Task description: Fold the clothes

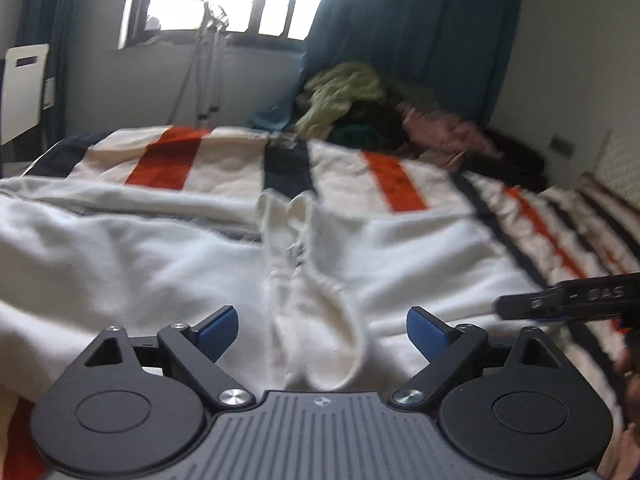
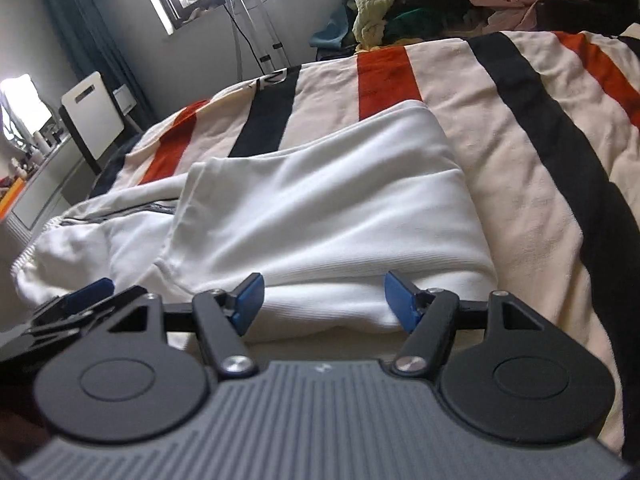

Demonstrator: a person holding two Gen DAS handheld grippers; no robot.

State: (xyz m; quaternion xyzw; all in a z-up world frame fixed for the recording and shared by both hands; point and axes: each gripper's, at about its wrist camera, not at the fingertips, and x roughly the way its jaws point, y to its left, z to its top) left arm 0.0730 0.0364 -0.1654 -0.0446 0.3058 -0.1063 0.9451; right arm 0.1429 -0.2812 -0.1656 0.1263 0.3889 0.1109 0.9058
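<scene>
A white zip-front garment point(image 1: 160, 256) lies spread on the striped blanket point(image 1: 384, 180). Its bunched middle ridge point(image 1: 308, 280) runs from between the fingers of my left gripper point(image 1: 322, 324), which is open and low over the cloth. In the right wrist view the same white garment point(image 2: 320, 208) shows a side folded inward. My right gripper point(image 2: 325, 298) stands open at its near edge, the thick white hem lying between the blue pads without being pinched. The right gripper's black body point(image 1: 580, 298) enters the left wrist view from the right. A blue pad point(image 2: 90, 290) of the left gripper shows at the left.
A heap of clothes, yellow-green point(image 1: 344, 96) and pink point(image 1: 444, 132), lies at the bed's far side below a blue curtain point(image 1: 400, 20). A white chair point(image 2: 94, 114) and a metal stand point(image 2: 256, 20) are beyond the bed by the window. A hand point(image 1: 630, 368) shows at the right edge.
</scene>
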